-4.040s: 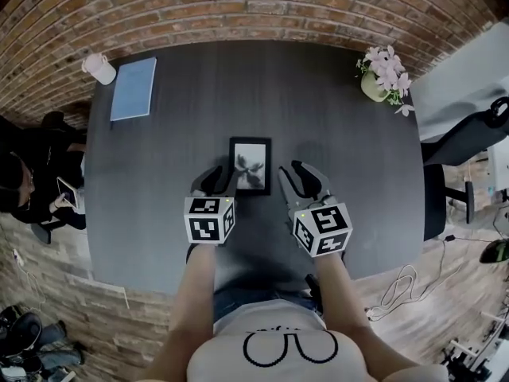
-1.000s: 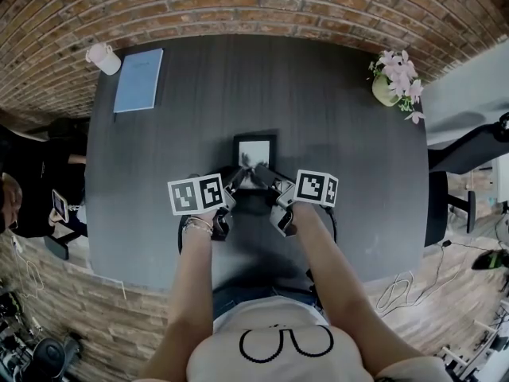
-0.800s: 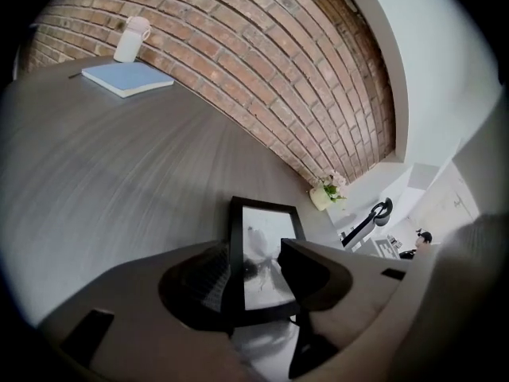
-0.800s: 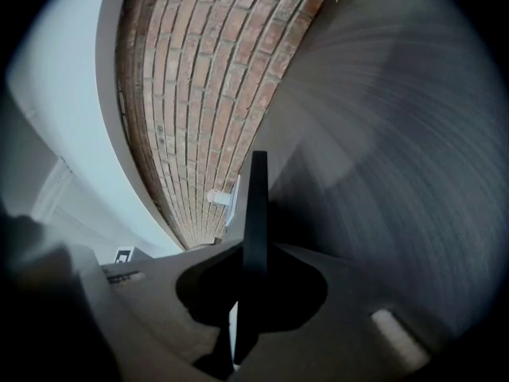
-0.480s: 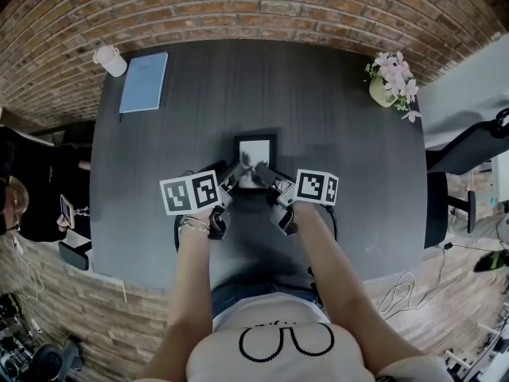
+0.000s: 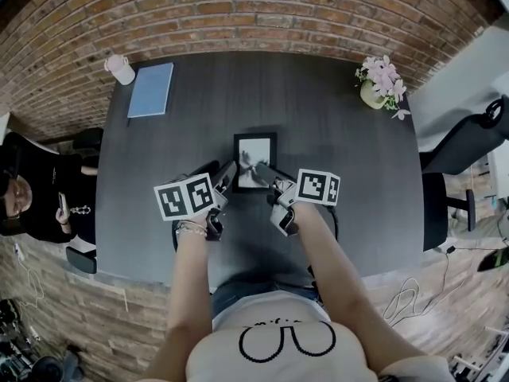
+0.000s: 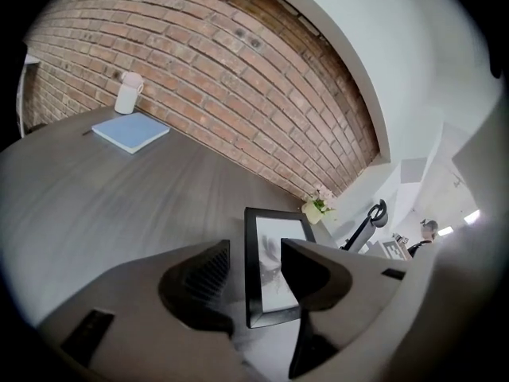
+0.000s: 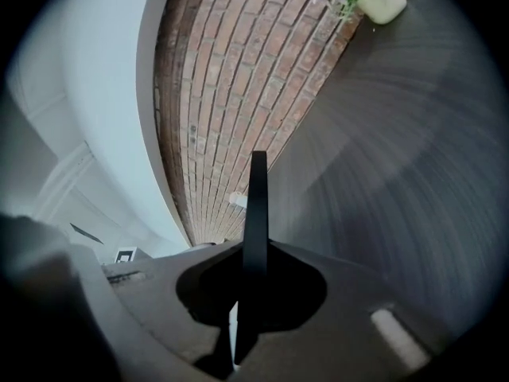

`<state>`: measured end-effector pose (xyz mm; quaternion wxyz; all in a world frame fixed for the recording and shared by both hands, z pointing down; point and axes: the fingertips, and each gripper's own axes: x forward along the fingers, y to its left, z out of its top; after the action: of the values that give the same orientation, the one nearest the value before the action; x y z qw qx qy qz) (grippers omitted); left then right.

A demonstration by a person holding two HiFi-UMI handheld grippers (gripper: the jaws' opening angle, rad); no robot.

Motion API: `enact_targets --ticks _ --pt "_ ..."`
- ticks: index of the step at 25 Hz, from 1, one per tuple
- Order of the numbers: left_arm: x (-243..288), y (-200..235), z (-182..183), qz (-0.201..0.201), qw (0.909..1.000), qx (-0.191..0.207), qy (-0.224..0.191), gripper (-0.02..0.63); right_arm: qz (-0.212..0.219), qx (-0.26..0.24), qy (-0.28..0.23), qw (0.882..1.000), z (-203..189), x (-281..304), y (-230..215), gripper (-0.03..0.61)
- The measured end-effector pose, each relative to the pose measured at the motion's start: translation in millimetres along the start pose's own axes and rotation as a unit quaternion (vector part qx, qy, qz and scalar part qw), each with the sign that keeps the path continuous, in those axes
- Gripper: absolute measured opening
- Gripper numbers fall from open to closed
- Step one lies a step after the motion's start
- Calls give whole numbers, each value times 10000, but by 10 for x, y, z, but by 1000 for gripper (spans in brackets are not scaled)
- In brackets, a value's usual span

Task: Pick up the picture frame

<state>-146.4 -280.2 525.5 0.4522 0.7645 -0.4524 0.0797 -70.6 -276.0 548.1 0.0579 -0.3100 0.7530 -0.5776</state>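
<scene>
The right gripper is clamped on the picture frame by its near edge, which seems just off the worktop. The left gripper gapes wide beside it, not gripping. Next: a steady lift.

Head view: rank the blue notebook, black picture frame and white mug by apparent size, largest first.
1. Blue notebook and black picture frame: alike; frame partly hidden.
2. White mug.
</scene>
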Motion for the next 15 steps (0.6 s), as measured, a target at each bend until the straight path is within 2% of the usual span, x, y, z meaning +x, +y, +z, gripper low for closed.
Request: enact_targets --ticks 5,15 --pt "-212 -110 99 69 9990 293 -332 196 114 -146 -142 9997 -1 -106 193 12" --pt "-607 -354 148 191 9933 783 -832 189 432 -883 -645 9931 73 -445 781 12"
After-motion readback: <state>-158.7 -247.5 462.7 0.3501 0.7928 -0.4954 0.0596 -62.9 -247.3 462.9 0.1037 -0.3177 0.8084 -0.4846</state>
